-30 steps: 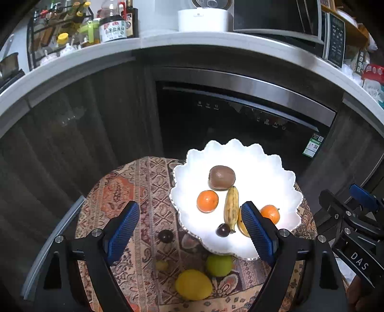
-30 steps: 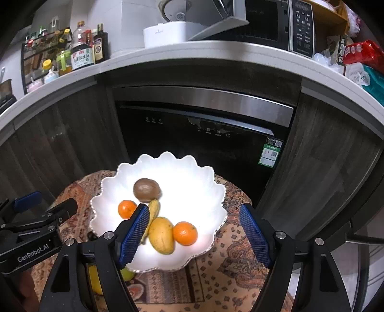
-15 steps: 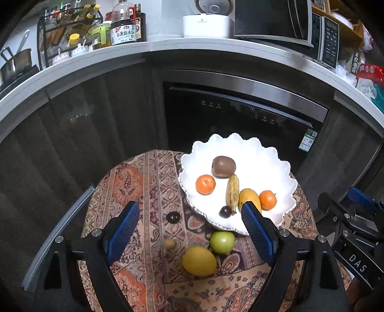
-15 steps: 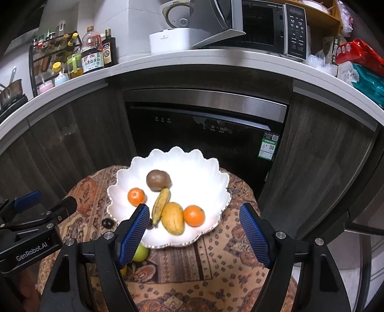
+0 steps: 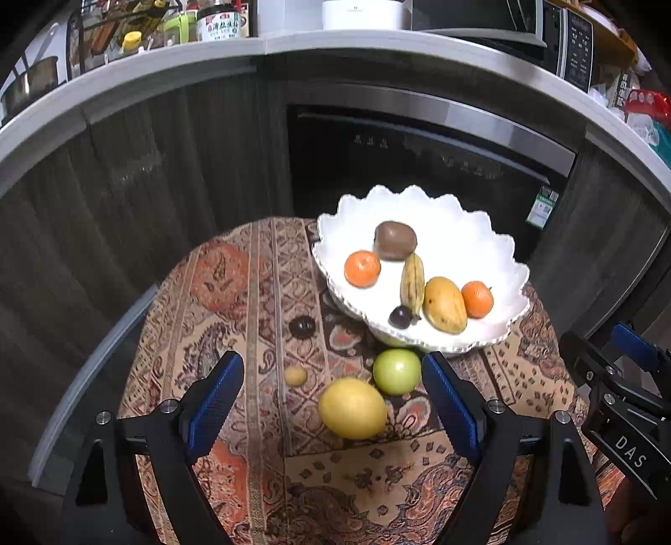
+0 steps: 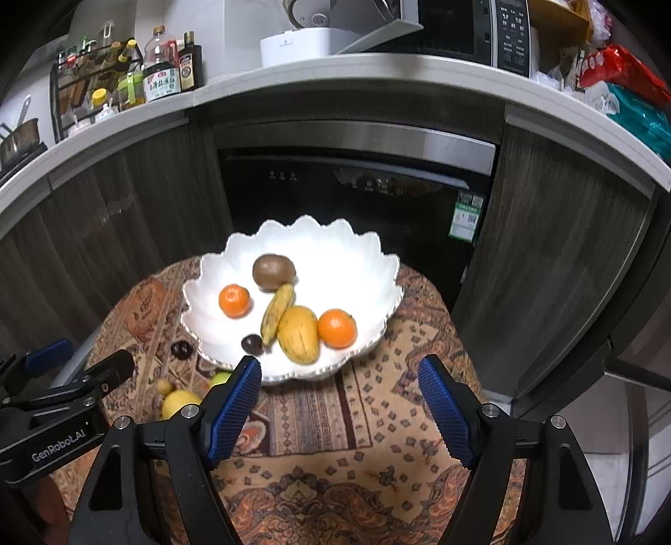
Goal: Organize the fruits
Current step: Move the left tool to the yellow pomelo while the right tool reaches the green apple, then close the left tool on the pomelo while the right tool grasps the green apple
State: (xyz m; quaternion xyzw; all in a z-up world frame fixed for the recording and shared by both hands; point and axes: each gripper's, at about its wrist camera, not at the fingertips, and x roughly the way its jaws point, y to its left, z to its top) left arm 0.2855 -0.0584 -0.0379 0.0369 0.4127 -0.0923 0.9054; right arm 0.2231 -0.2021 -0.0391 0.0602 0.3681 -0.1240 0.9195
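A white scalloped bowl [image 5: 461,234] [image 6: 344,255] holds a kiwi [image 5: 395,240], two oranges [image 5: 362,268] [image 5: 477,299], a small banana [image 5: 412,284], a mango [image 5: 444,304] and a dark plum [image 5: 401,317]. On the patterned cloth lie a lemon [image 5: 352,407], a green apple [image 5: 396,371], a dark plum [image 5: 302,326] and a small yellow fruit [image 5: 295,375]. My left gripper [image 5: 333,406] is open and empty, its fingers either side of the lemon and apple, above them. My right gripper [image 6: 339,402] is open and empty, in front of the bowl.
The round table [image 6: 377,419] wears a patterned cloth. Behind it stand dark cabinets and a black dishwasher [image 6: 356,188]. The counter above carries bottles [image 6: 161,75], a rice cooker [image 6: 302,42] and a microwave [image 6: 474,29]. The right gripper's body shows at the left wrist view's right edge [image 5: 620,402].
Both grippers have pulled back and up from the bowl. The loose fruits on the cloth now show between the left fingers. Both stay open.
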